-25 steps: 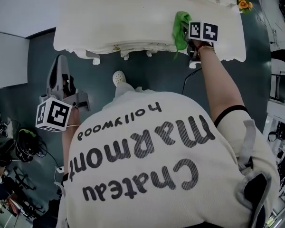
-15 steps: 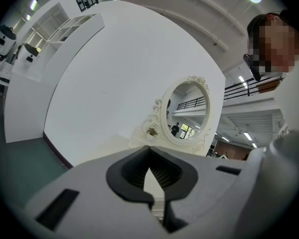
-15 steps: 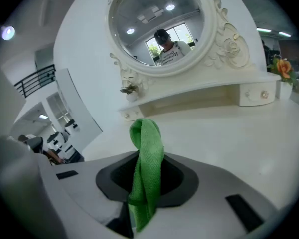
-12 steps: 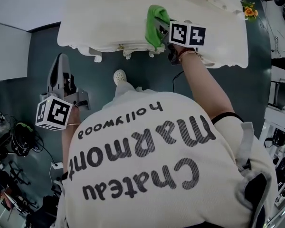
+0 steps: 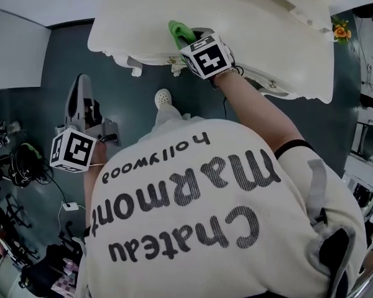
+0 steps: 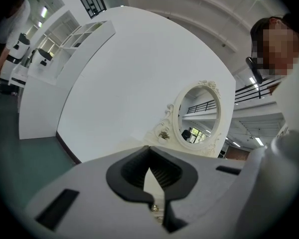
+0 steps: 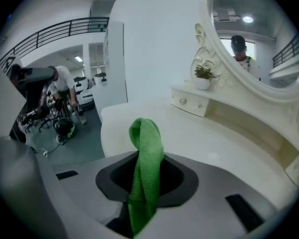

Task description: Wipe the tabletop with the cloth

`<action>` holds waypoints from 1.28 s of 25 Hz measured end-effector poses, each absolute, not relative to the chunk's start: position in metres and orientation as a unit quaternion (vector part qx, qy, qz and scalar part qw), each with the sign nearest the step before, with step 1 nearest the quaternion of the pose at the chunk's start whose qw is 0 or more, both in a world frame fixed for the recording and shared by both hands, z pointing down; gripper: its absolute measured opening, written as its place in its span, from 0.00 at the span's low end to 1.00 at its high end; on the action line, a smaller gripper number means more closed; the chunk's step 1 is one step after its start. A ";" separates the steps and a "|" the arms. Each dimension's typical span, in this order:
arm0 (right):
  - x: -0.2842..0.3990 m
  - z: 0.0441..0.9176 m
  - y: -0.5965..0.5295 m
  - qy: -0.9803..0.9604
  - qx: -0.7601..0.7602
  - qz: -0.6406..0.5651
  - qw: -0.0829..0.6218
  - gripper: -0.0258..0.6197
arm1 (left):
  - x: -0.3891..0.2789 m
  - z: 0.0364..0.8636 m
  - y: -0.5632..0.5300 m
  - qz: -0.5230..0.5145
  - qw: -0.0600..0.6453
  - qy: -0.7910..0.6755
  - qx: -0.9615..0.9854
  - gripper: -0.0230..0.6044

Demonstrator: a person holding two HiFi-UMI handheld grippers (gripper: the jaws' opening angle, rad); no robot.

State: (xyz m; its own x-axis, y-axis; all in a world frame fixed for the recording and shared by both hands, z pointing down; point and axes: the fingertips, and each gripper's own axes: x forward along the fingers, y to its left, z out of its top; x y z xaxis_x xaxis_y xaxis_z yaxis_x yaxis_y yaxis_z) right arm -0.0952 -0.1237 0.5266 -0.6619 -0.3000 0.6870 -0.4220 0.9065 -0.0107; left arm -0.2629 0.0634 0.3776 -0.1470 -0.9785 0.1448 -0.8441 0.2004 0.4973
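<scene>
Nearest you, your left gripper point(image 5: 81, 82) hangs low at your left side over the dark green floor point(image 5: 62, 61), well apart from the dressing table point(image 5: 255, 17). Its own view shows the jaws closed together with nothing between them, and they point toward a white wall and the oval mirror point(image 6: 199, 113) beyond. Your white shoe point(image 5: 163, 98) shows on the floor just short of the table's near edge. Further out, your right arm reaches forward and your right gripper point(image 7: 147, 183) sits at that near edge, toward the left part of the table. Its jaws are clamped on the green cloth point(image 7: 147, 153). The cloth comes up through the jaws as a narrow folded band and curls over in a loop beyond the tips. From the head view the cloth point(image 5: 179, 33) lies over the near rim of the white tabletop point(image 7: 199, 143), just left of the gripper's marker cube. You cannot tell from either view whether the fabric is pressed flat against the surface or only touching it. Past the cloth the tabletop runs away bare and pale to a raised shelf at the back with a small drawer point(image 7: 192, 102). A small potted plant point(image 7: 203, 76) stands on that shelf, beside the carved frame of the mirror. Off the far right corner of the table, orange flowers point(image 5: 340, 30) show against the floor.
</scene>
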 end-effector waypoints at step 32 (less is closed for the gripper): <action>-0.049 0.544 -0.127 -0.872 0.214 -0.033 0.440 0.18 | -0.236 0.371 0.069 -0.167 0.215 -0.735 0.621 0.05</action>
State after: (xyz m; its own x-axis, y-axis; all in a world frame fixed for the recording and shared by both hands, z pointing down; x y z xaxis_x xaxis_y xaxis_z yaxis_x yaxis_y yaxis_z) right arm -0.0493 -0.1272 0.5436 -0.5220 -0.4023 0.7521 -0.3442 0.9061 0.2458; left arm -0.2356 0.0691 0.3709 -0.1366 -0.9846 0.1088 -0.8411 0.1733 0.5124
